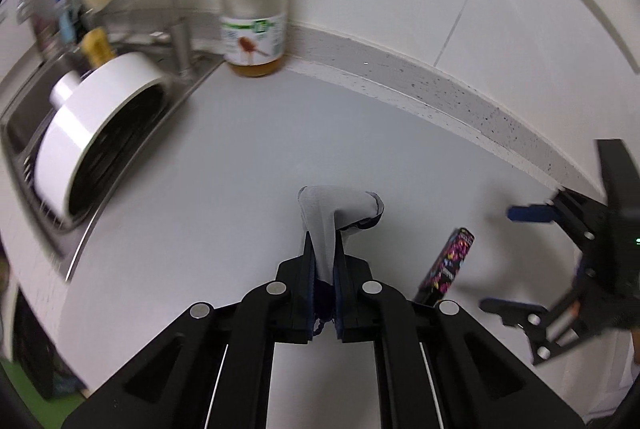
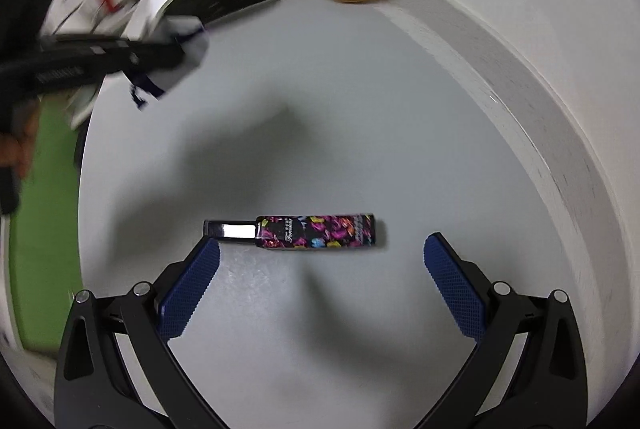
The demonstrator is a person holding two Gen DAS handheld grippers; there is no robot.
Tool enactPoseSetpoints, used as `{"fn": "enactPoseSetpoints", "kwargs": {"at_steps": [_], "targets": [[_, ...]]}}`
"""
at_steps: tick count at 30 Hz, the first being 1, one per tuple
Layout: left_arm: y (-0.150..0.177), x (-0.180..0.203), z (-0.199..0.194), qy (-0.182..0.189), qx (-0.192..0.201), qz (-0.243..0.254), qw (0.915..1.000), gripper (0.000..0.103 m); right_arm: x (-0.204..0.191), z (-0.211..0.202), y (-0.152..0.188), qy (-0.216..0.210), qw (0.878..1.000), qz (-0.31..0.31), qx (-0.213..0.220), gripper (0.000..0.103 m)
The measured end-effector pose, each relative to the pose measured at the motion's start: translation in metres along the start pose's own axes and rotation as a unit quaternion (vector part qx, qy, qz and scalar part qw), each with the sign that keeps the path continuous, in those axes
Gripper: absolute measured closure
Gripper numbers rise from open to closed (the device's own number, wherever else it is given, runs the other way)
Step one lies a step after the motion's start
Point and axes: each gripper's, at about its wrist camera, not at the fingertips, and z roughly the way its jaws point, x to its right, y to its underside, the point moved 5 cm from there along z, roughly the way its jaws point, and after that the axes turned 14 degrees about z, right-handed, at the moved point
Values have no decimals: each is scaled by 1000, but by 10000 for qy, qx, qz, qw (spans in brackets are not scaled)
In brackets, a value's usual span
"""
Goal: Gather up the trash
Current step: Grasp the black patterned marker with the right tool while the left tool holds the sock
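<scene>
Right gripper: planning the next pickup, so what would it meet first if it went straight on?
Likely the flat, black, floral-patterned tube lying crosswise on the grey countertop, just ahead of the open jaws.

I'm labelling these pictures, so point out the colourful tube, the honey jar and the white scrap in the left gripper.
colourful tube (image 2: pixel 316 231), right wrist view, middle of its patterned body.
honey jar (image 1: pixel 254 17), left wrist view, glass body above the label.
white scrap (image 1: pixel 324 229), left wrist view, strip just above the shut fingers.
</scene>
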Motion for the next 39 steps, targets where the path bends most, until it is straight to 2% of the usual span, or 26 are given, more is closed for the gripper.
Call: {"fn": "enactPoseSetpoints", "kwargs": {"at_steps": [6,8,12,15,17,19,22,25,27,29,31,33,36,39], "targets": [[29,-4,-29,-284,22,-439,9986,96,-16,17,-2,-119,9887,-1477,-206,4],[38,-5,-37,-371,20,-576,9977,96,-22,25,-2,-149,9793,-1995,-291,15],[50,-5,-48,-518,22,-765,9957,96,-29,38,3,-169,9584,-2792,-562,26],[57,-6,-56,-609,48,-909,9940,96,-33,42,3,-292,9474,-3116,-665,31],[62,-7,-60,-659,50,-992,9929,96,-34,48,3,-369,9387,-3322,-842,44],[66,-7,-63,-696,37,-1057,9920,96,-35,52,5,-418,9305,-3506,-974,50],[73,-8,-67,-740,16,-1134,9908,96,-35,54,5,-605,9256,-3573,-1090,56],[77,-7,-70,-782,-2,-1173,9900,96,-35,54,5,-708,9234,-3603,-1123,60],[79,-6,-72,-790,-9,-1193,9897,96,-36,53,7,-775,9219,-3600,-1203,66],[79,-4,-74,-795,5,-1199,9896,96,-37,51,10,-795,9215,-3588,-1258,77],[80,-2,-77,-795,25,-1193,9897,96,-35,49,13,-825,9241,-3481,-1340,78],[80,1,-80,-785,47,-1178,9899,96,-34,46,16,-833,9283,-3349,-1380,78],[80,7,-85,-778,78,-1150,9903,96,-31,38,13,-847,9425,-2953,-1317,79],[82,13,-91,-789,120,-1133,9904,96,-27,23,10,-763,9596,-2496,-1054,80]]}}
